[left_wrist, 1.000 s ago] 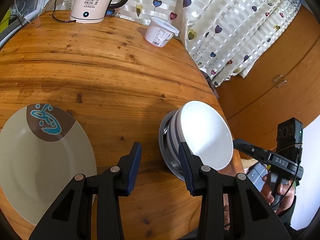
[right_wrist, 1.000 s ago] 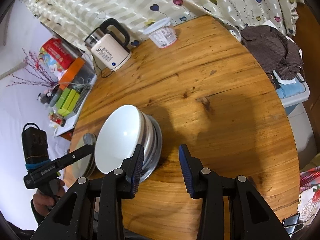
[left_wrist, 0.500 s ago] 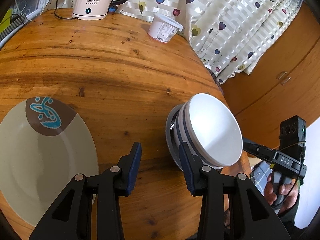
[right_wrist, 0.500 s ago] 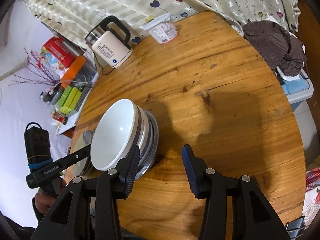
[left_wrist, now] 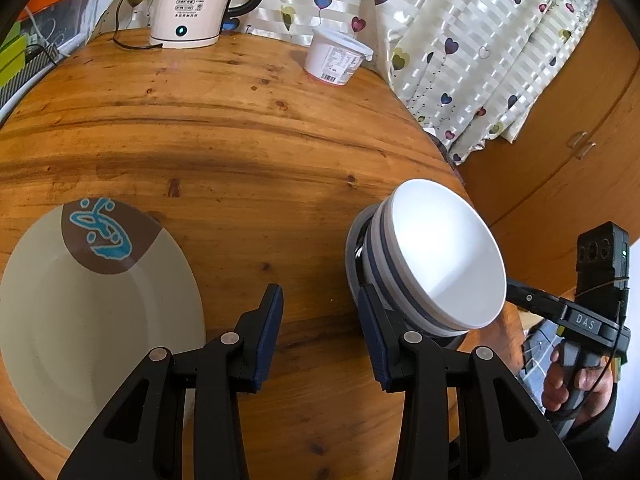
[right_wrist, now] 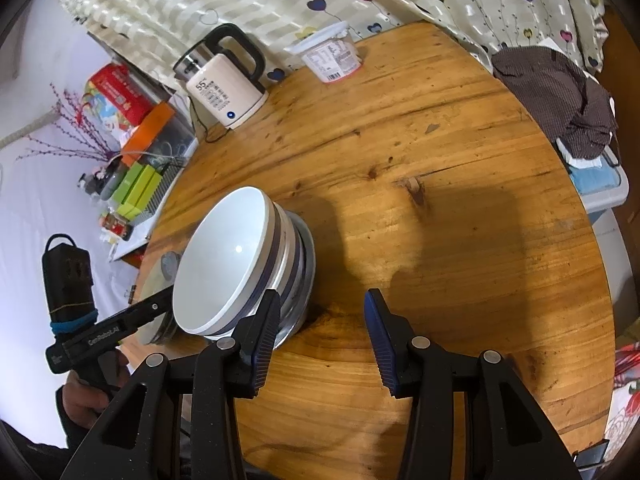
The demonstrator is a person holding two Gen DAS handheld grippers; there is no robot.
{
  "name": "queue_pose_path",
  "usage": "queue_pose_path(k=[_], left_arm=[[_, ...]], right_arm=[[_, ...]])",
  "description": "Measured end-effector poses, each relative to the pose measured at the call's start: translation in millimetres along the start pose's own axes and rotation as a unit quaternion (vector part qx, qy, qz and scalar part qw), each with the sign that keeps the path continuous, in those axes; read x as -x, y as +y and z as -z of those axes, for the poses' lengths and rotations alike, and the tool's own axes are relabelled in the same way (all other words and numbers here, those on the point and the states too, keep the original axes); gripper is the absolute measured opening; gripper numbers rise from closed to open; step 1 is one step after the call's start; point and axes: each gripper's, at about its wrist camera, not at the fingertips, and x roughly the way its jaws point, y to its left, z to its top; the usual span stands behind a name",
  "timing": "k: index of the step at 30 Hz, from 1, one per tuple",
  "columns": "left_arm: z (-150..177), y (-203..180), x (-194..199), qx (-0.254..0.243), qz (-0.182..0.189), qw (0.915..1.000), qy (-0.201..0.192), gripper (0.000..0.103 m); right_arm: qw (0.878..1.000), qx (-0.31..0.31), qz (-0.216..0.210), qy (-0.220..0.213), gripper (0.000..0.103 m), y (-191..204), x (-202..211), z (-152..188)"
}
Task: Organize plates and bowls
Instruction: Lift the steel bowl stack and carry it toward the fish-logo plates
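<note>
A stack of white bowls with dark bands sits nested on a metal dish near the table's right edge; it also shows in the right wrist view. A cream plate with a brown and blue patch lies at the left. My left gripper is open and empty, between the plate and the bowl stack. My right gripper is open and empty, its left finger close to the stack's right side. Each gripper shows in the other's view, beside the stack.
A white electric kettle with its cord and a white tub with a lid stand at the back of the round wooden table. A curtain hangs behind. A chair with dark clothing stands at the right.
Both grippers have drawn back a little from the bowl stack. The right gripper's jaws have opened wider. The stack and plate have stayed in place.
</note>
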Motion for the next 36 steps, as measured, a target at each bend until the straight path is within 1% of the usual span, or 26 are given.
queue_pose_path(k=[4,9,12,15,17,20,22,26,28,29,30,33,36], left_arm=[[2.5,3.6,-3.7,0.008,0.013,0.9999,0.007,0.04],[3.2,7.0,-7.1,0.02,0.037,0.999,0.016,0.04],[2.5,6.4,-8.0,0.021,0.043,0.9987,0.017,0.04],[1.6,5.7,-8.7,0.023,0.05,0.9983,0.018,0.04],[1.0,4.9,-9.4,0.022,0.058,0.9979,0.02,0.04],[-1.0,5.2,-10.1,0.021,0.06,0.9977,0.023,0.04],[-2.5,7.2,-10.6,0.022,0.064,0.9974,0.025,0.04],[-5.0,10.1,-12.9,0.026,0.082,0.9958,0.033,0.033],[-5.4,10.4,-15.1,0.025,0.089,0.995,0.039,0.027],[-5.3,10.7,-16.4,0.026,0.096,0.9941,0.042,0.023],[-5.5,11.1,-16.4,0.027,0.101,0.9936,0.043,0.022],[-6.8,9.6,-16.8,0.022,0.102,0.9936,0.043,0.022],[-8.6,7.9,-18.1,0.018,0.107,0.993,0.045,0.018]], right_arm=[[1.0,0.007,0.005,-0.004,0.044,0.8,-3.3,2.2],[1.0,-0.016,-0.013,0.008,0.043,-6.4,-8.4,2.6],[0.999,-0.02,-0.02,0.015,0.032,-7.3,-11.2,3.6],[0.999,-0.018,-0.027,0.02,0.026,-6.6,-13.5,3.9],[0.999,-0.018,-0.032,0.023,0.023,-6.5,-15.1,3.6],[0.999,-0.021,-0.041,0.024,0.02,-8.2,-16.3,2.4],[0.998,-0.022,-0.046,0.025,0.02,-9.4,-16.9,1.2],[0.998,-0.025,-0.056,0.029,0.014,-11.6,-17.0,-0.7],[0.997,-0.023,-0.06,0.03,0.012,-11.2,-17.3,-1.9],[0.997,-0.023,-0.063,0.031,0.011,-11.3,-17.5,-2.4],[0.997,-0.024,-0.066,0.03,0.011,-11.7,-17.3,-3.0],[0.997,-0.026,-0.072,0.033,0.011,-12.4,-18.6,-4.2],[0.996,-0.027,-0.076,0.035,0.011,-13.4,-19.7,-5.0]])
